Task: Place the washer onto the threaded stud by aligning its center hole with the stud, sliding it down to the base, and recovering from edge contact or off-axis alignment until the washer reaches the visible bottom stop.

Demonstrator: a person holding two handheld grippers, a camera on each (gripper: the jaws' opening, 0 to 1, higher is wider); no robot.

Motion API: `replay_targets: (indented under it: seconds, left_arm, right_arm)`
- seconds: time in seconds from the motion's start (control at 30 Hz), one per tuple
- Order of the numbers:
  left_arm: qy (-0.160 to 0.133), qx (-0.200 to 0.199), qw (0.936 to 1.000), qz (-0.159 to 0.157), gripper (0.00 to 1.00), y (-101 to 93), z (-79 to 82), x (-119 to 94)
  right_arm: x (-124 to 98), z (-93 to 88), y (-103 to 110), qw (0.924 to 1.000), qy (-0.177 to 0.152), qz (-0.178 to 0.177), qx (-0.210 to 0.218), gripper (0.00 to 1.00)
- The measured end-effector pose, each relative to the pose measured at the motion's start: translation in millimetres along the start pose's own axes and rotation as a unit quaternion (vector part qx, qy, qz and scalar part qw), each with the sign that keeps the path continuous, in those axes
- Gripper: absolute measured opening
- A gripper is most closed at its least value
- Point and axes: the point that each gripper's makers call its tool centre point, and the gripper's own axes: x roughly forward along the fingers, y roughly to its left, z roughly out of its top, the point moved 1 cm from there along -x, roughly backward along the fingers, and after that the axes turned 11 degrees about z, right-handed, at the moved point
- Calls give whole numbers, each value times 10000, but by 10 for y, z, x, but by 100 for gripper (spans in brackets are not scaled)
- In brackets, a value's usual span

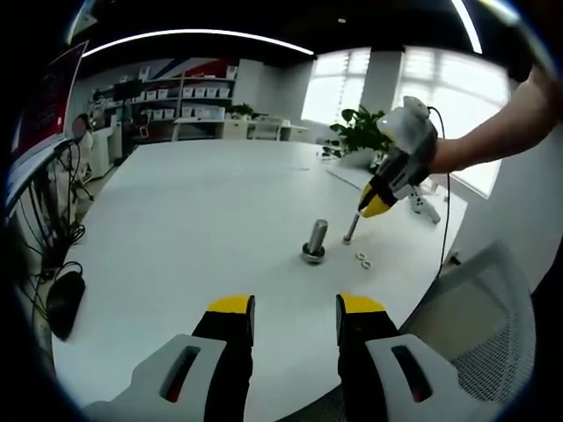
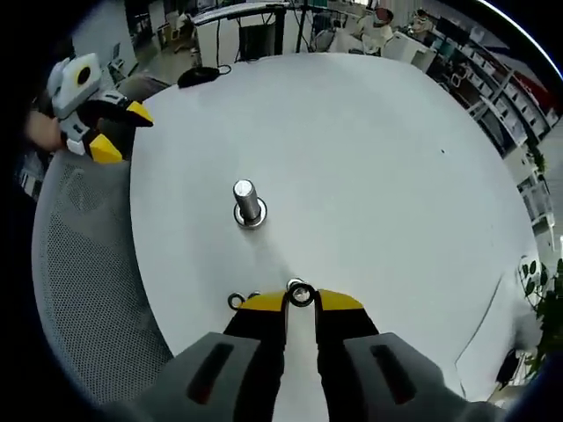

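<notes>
The right claw (image 2: 301,301) pinches a washer (image 2: 301,294) at its tips, near the upright threaded stud (image 2: 247,202) on the white surface (image 2: 369,158). The left claw (image 1: 295,309) hangs released, nearer the surface's edge.

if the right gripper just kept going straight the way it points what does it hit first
Probably the washer at the right gripper tips, with the upright threaded stud farther along the table, slightly to the left.

Large white table (image 1: 193,220), grey mesh office chair (image 1: 493,325) at its edge, bright windows (image 1: 457,97) behind a leafy potted plant (image 1: 361,132), white shelving with storage boxes (image 1: 189,92), curved ceiling light strip (image 1: 193,35), black cables (image 1: 53,220) hanging alongside.
</notes>
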Motion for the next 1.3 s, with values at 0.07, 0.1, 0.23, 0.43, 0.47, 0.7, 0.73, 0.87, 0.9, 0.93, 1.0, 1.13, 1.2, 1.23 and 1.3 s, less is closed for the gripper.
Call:
replay_targets:
  seconds: [0.07,0.1,0.23,0.43,0.47,0.7,0.73,0.87,0.9,0.93,1.0,1.13,1.2,1.23,1.3]
  left_arm:
    - [6,1,10000,0,35,1,-2,1]
    - [4,-5,10000,-2,35,1,-1,-1]
    - [12,-6,10000,-2,35,0,-1,-2]
    - [24,-5,10000,-14,35,-2,-7,3]
    - [26,-6,10000,-16,35,-3,-8,4]
    - [42,-6,10000,-28,35,-8,-14,5]
    - [44,-7,10000,-28,35,-9,-14,5]
    - [57,-6,10000,-31,35,-9,-21,8]
    - [57,-3,10000,-28,35,-8,-21,7]
    - [53,-6,10000,-27,35,-10,-17,5]
    - [60,-10,10000,-22,35,-8,-18,5]
    - [53,-17,10000,-13,35,-4,-18,5]
    - [58,-19,10000,-6,35,1,-23,6]
    - [44,-22,10000,-2,35,4,-20,8]
    - [39,-29,10000,2,35,6,-18,5]
  right_arm:
    - [6,19,0,10000,-14,7,21,14]
    - [11,21,1,10000,-7,7,14,14]
    - [55,14,6,10000,58,49,4,14]
    - [105,3,-7,9998,147,88,-29,14]
    - [113,0,-9,9998,162,99,-13,14]
    - [171,-19,-20,9995,259,161,-15,14]
    - [184,-25,-15,9994,285,182,-13,14]
    - [232,-42,-23,9991,359,220,-14,14]
    - [239,-45,-24,9990,374,227,-14,14]
    - [249,-49,-25,9989,392,237,-13,14]
    - [262,-59,-26,9988,424,248,-19,14]
    - [301,-89,-30,9984,481,283,13,14]
    - [315,-97,-28,9983,491,305,53,14]
    - [324,-102,-26,9982,500,313,55,14]
    - [347,-109,-26,9981,522,321,47,14]
